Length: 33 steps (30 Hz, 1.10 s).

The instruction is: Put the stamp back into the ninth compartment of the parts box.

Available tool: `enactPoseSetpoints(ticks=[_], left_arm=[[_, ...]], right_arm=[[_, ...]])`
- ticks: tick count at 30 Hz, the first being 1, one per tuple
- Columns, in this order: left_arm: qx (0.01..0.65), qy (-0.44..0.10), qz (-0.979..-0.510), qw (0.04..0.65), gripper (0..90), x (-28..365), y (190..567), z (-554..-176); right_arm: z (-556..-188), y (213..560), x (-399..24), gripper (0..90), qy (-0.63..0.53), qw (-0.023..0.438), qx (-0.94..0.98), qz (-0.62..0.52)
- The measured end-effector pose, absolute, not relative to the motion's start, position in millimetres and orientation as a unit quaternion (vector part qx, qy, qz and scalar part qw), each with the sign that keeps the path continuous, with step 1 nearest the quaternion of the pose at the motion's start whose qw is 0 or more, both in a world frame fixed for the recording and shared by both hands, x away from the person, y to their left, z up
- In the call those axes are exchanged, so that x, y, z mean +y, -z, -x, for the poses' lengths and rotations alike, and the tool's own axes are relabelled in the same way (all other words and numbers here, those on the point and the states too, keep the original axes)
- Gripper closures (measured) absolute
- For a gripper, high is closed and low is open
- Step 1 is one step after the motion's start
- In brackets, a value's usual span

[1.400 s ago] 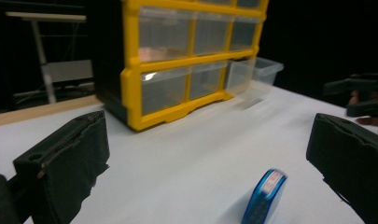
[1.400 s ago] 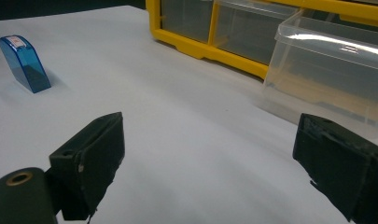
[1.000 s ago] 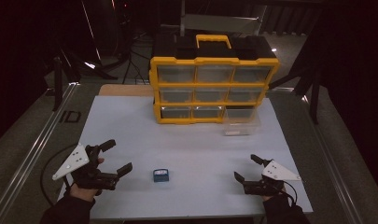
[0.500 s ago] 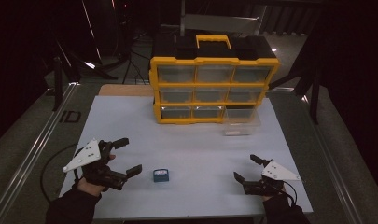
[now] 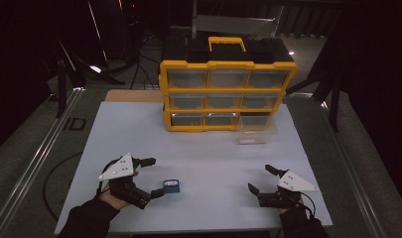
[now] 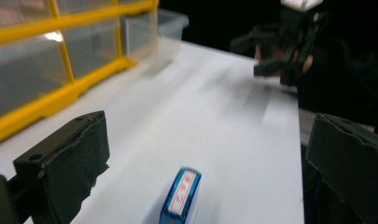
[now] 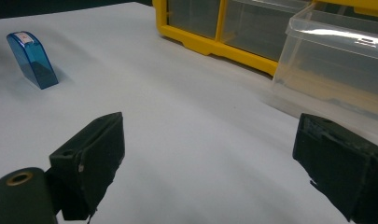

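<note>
A small blue stamp (image 5: 171,186) lies on the desk (image 5: 213,163), just ahead of the left tool (image 5: 150,177), whose jaws are spread wide. It is judged light, rigid and slick; its flat sides should be pinched. The right tool (image 5: 262,178) is held wide, well apart.

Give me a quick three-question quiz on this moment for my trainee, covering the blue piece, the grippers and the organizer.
1. True or false: the left gripper has already shut on the small blue block.
2. Which slot of the yellow drawer organizer is missing its drawer? A) top left B) middle centre C) bottom right
3. Fill in: the clear drawer stands on the white table in front of the organizer's ____ row.

Key
1. False: its jaws stand wide open on either side of the block, not gripping it.
2. C.
3. Bottom. The right gripper rests open near the table's front edge.
</note>
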<state>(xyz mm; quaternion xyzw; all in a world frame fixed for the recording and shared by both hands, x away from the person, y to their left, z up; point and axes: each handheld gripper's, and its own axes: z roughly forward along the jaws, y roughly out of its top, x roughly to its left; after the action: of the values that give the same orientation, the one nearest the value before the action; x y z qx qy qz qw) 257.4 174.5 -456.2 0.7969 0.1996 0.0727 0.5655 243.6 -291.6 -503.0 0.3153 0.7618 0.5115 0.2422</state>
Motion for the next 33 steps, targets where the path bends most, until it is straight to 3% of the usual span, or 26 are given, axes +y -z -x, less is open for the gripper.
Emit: enactPoseSetpoints(ticks=[12, 33], left_arm=[[0.205, -0.053, -0.831, 0.514, 0.0, 165.4, 485.6, -271.5], [0.174, -0.012, -0.875, 0.451, 38.1, 158.2, 509.5, -287.3]], right_arm=[[-244.1, 504.0, -291.5, 9.1, -0.511, 0.239, 0.763, -0.314], [-244.2, 505.0, -291.5, 9.2, -0.511, 0.236, 0.766, -0.312]])
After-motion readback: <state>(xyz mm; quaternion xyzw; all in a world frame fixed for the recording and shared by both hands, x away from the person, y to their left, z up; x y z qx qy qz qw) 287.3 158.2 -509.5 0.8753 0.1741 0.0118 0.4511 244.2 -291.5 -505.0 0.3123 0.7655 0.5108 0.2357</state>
